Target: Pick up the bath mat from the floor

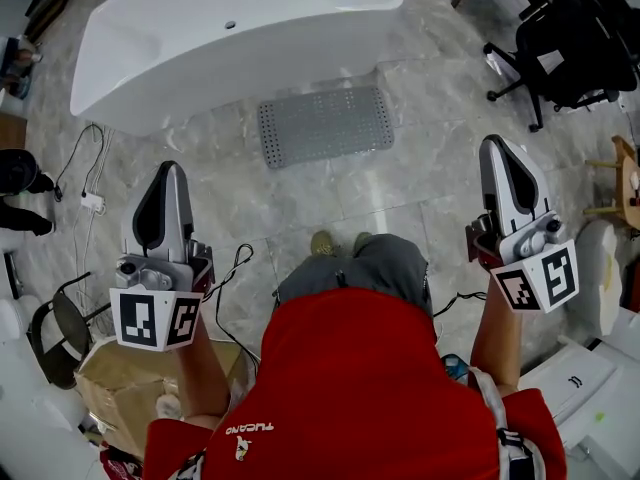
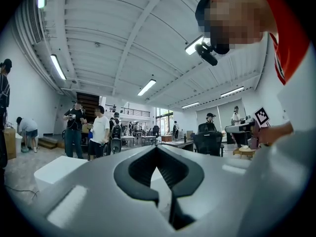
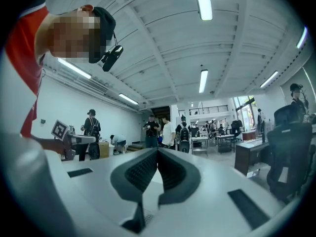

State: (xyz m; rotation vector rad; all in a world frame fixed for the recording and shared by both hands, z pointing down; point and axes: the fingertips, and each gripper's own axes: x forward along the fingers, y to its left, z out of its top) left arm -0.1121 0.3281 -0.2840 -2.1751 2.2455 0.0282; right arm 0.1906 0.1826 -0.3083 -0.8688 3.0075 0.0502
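The pick-up has not begun: this reads as the approach, with the person standing upright and both tools carried level above the floor (image 1: 400,203). On the left, the left gripper (image 1: 170,168) has its jaws pressed together with nothing between them, and its own view looks out across the room, not down. Ahead and between the two tools, the bath mat (image 1: 325,125) lies flat on the floor, a grey perforated rectangle just beside the white bathtub (image 1: 230,28), its long side running along the tub. It is well apart from both pairs of jaws, further out than either tip and below them, and neither gripper view shows it. On the right, the right gripper (image 1: 497,143) is likewise closed tight and empty, pointing level. The next move, as I judge it, calls for stepping closer and bending down, tipping the jaws toward the floor, spreading at least one pair, and working a jaw under the mat's near edge, since a thin flat mat offers little to pinch
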